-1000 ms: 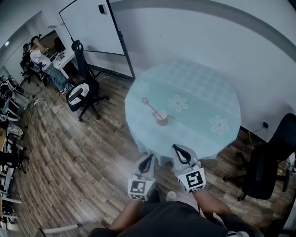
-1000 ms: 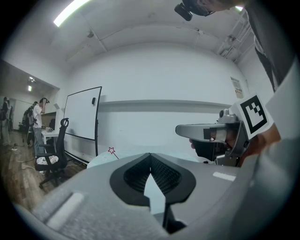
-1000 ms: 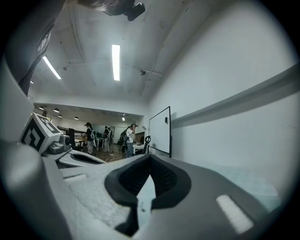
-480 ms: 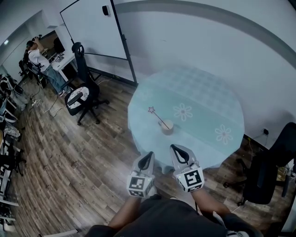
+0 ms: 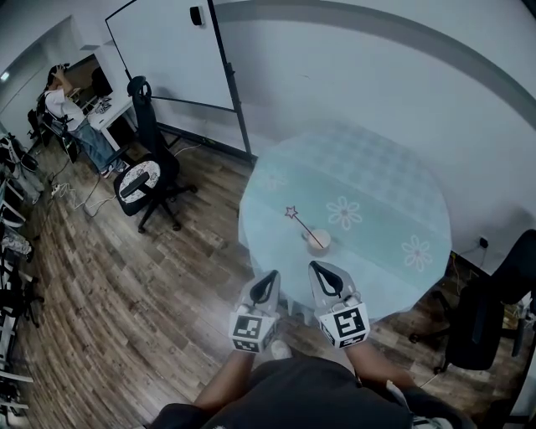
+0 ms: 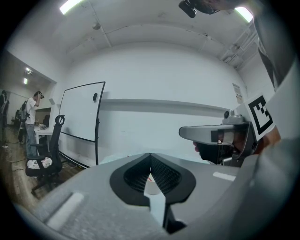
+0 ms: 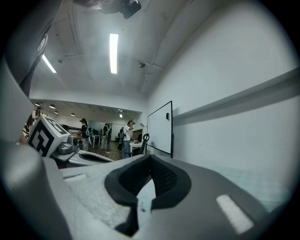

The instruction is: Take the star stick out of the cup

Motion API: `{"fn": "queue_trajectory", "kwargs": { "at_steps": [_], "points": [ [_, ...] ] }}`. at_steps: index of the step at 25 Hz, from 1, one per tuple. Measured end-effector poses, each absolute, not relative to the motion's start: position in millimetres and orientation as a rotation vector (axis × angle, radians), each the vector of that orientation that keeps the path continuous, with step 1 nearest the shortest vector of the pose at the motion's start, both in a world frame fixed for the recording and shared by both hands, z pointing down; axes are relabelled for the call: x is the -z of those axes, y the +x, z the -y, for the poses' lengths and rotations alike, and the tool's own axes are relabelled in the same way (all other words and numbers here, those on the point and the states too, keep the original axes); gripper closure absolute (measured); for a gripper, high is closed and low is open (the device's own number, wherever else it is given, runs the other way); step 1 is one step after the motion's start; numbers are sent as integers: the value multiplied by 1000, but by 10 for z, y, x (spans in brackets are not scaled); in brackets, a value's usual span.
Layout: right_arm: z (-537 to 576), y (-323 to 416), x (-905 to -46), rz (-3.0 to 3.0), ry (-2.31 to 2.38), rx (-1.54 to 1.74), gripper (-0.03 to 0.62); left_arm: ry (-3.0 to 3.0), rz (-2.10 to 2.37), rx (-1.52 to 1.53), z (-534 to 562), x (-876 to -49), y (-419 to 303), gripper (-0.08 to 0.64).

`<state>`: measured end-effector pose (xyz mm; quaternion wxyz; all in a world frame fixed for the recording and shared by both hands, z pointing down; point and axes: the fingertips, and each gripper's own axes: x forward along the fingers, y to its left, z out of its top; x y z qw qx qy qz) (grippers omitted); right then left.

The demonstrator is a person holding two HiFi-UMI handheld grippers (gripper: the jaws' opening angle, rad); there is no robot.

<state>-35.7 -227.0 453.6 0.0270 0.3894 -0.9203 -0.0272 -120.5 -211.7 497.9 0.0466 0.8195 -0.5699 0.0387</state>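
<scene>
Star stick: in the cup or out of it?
In: the star stick has its lower end inside the cup, star tip slanting up-left.

Left gripper [image 6: 150, 156]: the jaws meet at their tips and grip nothing. The hollow below the tips frames a pale cup [image 6: 151, 186] holding a thin reddish stick [image 6: 150, 178], on the bench [image 6: 112, 158] beyond. At right, the right gripper [image 6: 187, 133] and its marker cube [image 6: 260, 115]. At left, a whiteboard [image 6: 78, 119], an office chair [image 6: 47, 157] and a standing person [image 6: 31, 119]. Above, a ceiling light [image 6: 70, 5].
</scene>
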Motion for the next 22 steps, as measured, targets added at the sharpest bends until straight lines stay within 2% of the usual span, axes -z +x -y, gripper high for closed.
{"fn": "queue_trajectory", "kwargs": {
  "at_steps": [13, 22],
  "points": [
    [2477, -859, -4892, 2713, 1218, 58, 589, 2540, 1652, -79, 2439, -5112, -1707, 555],
    [2786, -854, -5131, 2651, 1238, 41, 589, 2510, 1641, -94, 2627, -5264, -1786, 555]
  ]
}}
